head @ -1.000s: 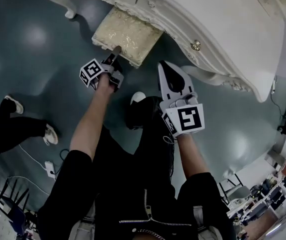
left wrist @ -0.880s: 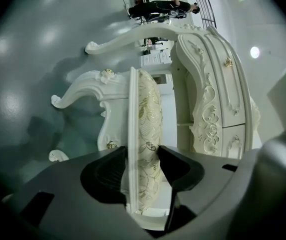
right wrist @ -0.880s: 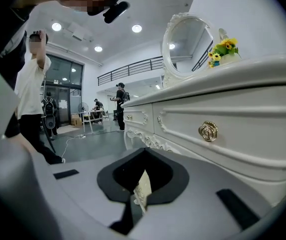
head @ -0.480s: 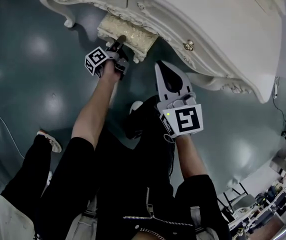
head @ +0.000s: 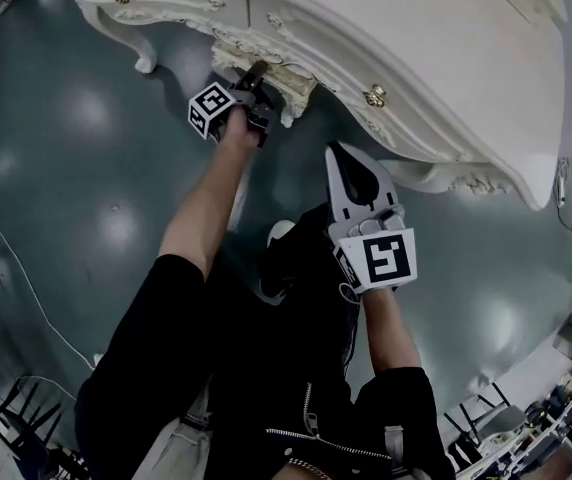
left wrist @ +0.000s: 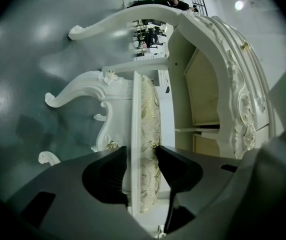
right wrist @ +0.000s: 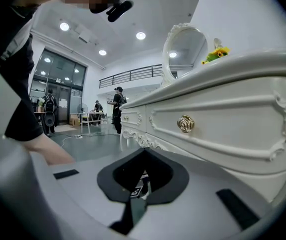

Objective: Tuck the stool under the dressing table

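The stool (head: 284, 80) has a cream and gold cushion and white carved legs. It sits almost wholly under the white dressing table (head: 416, 38), with only its near edge showing. My left gripper (head: 256, 73) reaches level to that edge. In the left gripper view the jaws of my left gripper (left wrist: 142, 156) are closed on the stool's seat rim and cushion (left wrist: 148, 114), inside the table's kneehole (left wrist: 203, 89). My right gripper (head: 349, 163) hangs shut and empty in front of the table's drawers (right wrist: 223, 114), apart from the stool.
A carved table leg (head: 144, 60) stands left of the stool, another (head: 466, 180) at the right. Gold knobs (right wrist: 185, 123) stick out from the drawer fronts. A mirror (right wrist: 185, 49) and yellow flowers (right wrist: 217, 54) stand on top. My shoe (head: 279, 233) is on the grey floor, near a cable (head: 16, 268).
The stool has slid further under the dressing table, and my left gripper has gone forward with it. The right gripper has barely shifted.
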### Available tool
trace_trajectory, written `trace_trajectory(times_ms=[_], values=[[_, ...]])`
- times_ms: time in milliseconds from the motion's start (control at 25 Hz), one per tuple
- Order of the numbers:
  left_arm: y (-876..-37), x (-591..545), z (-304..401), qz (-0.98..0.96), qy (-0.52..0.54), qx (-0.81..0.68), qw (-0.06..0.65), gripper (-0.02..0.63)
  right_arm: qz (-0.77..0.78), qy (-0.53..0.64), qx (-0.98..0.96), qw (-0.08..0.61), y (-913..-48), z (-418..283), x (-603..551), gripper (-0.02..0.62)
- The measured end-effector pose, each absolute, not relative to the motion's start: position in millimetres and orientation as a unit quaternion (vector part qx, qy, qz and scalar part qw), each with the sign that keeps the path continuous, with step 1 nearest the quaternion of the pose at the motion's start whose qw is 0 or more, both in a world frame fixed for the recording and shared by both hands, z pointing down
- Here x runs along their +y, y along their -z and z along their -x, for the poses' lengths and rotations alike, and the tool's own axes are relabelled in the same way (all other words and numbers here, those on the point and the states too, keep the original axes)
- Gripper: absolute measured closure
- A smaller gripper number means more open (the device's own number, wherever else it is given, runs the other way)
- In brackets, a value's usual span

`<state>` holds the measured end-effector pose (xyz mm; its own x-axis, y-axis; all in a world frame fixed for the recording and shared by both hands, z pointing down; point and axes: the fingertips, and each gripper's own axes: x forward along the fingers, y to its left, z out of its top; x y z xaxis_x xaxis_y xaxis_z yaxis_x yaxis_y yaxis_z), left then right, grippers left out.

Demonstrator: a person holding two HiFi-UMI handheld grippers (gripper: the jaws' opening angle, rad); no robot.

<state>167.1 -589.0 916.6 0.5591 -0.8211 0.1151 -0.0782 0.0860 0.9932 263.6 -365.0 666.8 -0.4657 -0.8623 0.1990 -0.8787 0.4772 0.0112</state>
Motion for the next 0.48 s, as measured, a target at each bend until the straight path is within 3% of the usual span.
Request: trace_trajectory(times_ms=[200, 320, 400, 480], values=[[-913, -595, -177, -0.606, 0.289, -0.348, 0.654, 0.405, -0.516, -0.050, -0.849, 0.097, -675, -266, -360, 0.591], [-907, -585, -162, -0.607, 0.298, -0.352, 0.647, 0.453, -0.518, -0.053, -0.848, 0.102, -672, -261, -356, 0.591], [-898, -569, -154, -0.644, 0.259, -0.366, 0.620, 0.544, -0.518, -0.054, -0.847, 0.105, -667, -257, -351, 0.591], [-880, -548, -149, -0.694, 0.203, -0.369, 0.584, 0.569, -0.519, -0.061, -0.846, 0.108, -657, -249, -345, 0.591]])
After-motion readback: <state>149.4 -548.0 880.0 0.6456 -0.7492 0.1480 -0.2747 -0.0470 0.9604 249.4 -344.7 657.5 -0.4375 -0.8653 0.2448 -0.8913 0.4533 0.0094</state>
